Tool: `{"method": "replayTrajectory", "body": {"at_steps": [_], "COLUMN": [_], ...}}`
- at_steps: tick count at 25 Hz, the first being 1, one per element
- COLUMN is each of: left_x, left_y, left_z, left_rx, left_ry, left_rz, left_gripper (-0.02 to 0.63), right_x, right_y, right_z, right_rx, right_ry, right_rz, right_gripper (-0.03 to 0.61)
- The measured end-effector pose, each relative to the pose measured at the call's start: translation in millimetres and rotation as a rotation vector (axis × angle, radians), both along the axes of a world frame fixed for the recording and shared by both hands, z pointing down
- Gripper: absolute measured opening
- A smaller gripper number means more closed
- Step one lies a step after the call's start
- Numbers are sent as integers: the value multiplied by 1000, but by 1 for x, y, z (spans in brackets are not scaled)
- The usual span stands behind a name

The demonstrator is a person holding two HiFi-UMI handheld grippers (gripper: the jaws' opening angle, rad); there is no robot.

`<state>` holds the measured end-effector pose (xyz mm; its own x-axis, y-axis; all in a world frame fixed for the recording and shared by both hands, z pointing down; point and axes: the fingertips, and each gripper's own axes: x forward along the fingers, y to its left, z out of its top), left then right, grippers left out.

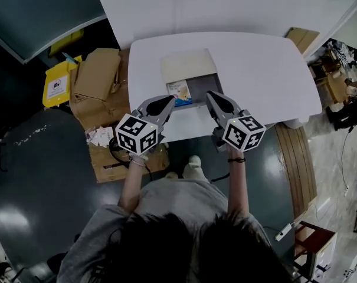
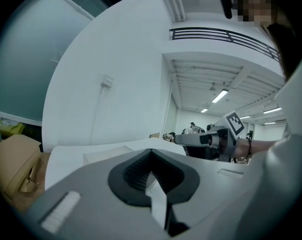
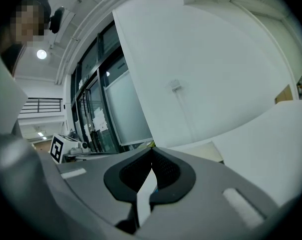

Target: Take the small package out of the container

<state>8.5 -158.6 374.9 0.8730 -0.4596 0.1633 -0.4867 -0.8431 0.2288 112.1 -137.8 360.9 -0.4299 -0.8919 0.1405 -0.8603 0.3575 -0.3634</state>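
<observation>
Head view: small package (image 1: pixel 179 92) just ahead of the left jaws

Both grippers hover at the counter's (image 1: pixel 261 75) near edge, pointing at the open container (image 1: pixel 204 85). The package lies in its left part, just beyond the left gripper (image 1: pixel 173 100). The right gripper (image 1: pixel 211 95) faces the bare right part, so the left is nearer. Both pairs of jaws are together, holding nothing, and probably must part first. The package's long axis is unclear

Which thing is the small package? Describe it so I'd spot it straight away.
Start at the white table in the head view, where an open box sits near its front edge. The small package lies in the box's left part; it is the only printed item, pale with blue, against the plain grey inside.
</observation>
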Motion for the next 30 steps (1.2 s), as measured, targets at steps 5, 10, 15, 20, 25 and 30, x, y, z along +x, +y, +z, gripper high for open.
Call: {"method": "replayTrajectory", "body": {"at_steps": [5, 10, 15, 20, 25, 30], "left_x": [10, 19, 24, 25, 20, 8], "left_y": [-16, -23, -30, -33, -36, -42], "left_z": [3, 7, 8, 16, 23, 38], "left_rx": [-10, -11, -16, -25, -50, -91], "left_ry": [-9, -20, -33, -42, -52, -79], "left_rz": [-76, -144, -213, -269, -315, -345], "left_gripper": [-8, -8, -8, -8, -8, -8], "right_x": [8, 16, 25, 25, 21, 10], "right_y": [-22, -37, -51, -60, -71, -82], "right_z": [5, 10, 6, 12, 31, 46], "right_rx": [-16, -24, -10, -21, -80, -139], "right_ry": [-7, -17, -15, 3, 37, 30], "right_rz": [-94, -174, -225, -287, -333, -383], "right_gripper": [12, 12, 12, 12, 12, 14]}}
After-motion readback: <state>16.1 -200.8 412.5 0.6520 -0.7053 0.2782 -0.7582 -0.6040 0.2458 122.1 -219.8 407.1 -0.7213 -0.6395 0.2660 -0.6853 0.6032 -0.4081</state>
